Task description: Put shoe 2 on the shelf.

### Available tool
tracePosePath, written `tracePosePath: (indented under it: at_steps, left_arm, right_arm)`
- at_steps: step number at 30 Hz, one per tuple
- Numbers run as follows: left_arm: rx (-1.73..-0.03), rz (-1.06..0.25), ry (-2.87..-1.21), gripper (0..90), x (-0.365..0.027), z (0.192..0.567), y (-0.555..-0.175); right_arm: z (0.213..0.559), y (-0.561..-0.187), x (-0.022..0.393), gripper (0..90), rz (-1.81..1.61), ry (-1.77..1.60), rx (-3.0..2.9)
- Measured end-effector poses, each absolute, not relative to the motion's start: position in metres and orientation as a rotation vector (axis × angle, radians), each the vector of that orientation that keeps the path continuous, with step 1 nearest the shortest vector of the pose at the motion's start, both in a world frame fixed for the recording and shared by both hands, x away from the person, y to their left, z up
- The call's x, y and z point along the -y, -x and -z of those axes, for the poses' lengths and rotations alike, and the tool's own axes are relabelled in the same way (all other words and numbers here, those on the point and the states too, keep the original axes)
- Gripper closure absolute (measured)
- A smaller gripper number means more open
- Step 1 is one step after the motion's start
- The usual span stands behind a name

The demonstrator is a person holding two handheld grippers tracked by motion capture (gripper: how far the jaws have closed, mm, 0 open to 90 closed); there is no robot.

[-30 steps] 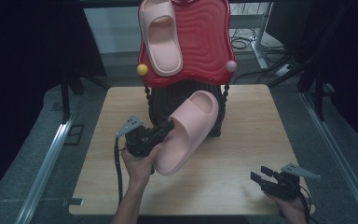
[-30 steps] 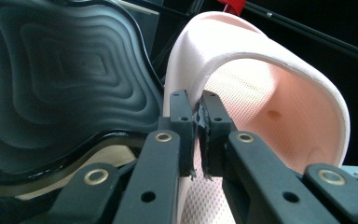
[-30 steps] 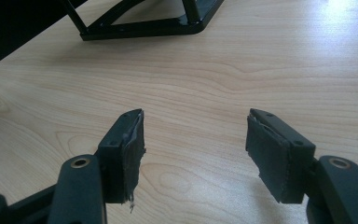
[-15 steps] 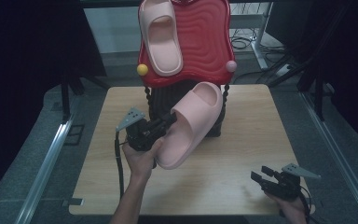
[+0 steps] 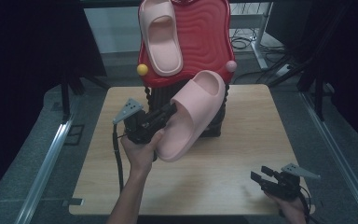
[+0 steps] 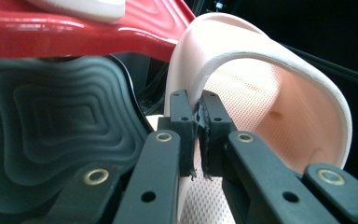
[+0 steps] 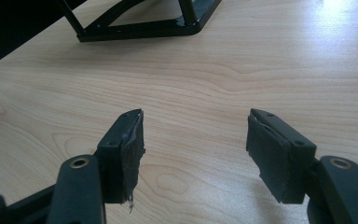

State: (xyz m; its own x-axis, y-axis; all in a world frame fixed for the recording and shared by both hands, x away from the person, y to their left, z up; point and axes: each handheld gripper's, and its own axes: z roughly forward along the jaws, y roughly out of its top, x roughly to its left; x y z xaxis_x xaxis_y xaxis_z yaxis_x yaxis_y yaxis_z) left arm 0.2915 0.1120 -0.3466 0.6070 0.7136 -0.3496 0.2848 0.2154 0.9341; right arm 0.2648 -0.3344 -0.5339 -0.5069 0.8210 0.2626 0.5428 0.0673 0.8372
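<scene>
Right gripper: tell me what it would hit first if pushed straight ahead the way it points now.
Probably bare tabletop at first. The right gripper sits open and low over the wood, and farther along its line stands the black stand base. Depth is hard to judge.

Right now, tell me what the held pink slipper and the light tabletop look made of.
Pink slipper: probably soft moulded foam or rubber, matte; its thick strap edge is pinched between the left gripper jaws, and the footbed is dimpled. Light tabletop: wood or wood-look laminate, slightly glossy, with visible grain and glare.
</scene>
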Motion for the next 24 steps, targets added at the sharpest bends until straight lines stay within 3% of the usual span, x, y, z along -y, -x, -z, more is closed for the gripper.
tracePosePath:
  at_steps: [24]
  left_arm:
    - [-0.916, -0.464, -1.336, 86.0, -0.091, 0.298, -0.324]
  right_arm:
    - [0.535, -0.265, 0.336, 36.0, -1.412, -1.385, -2.047]
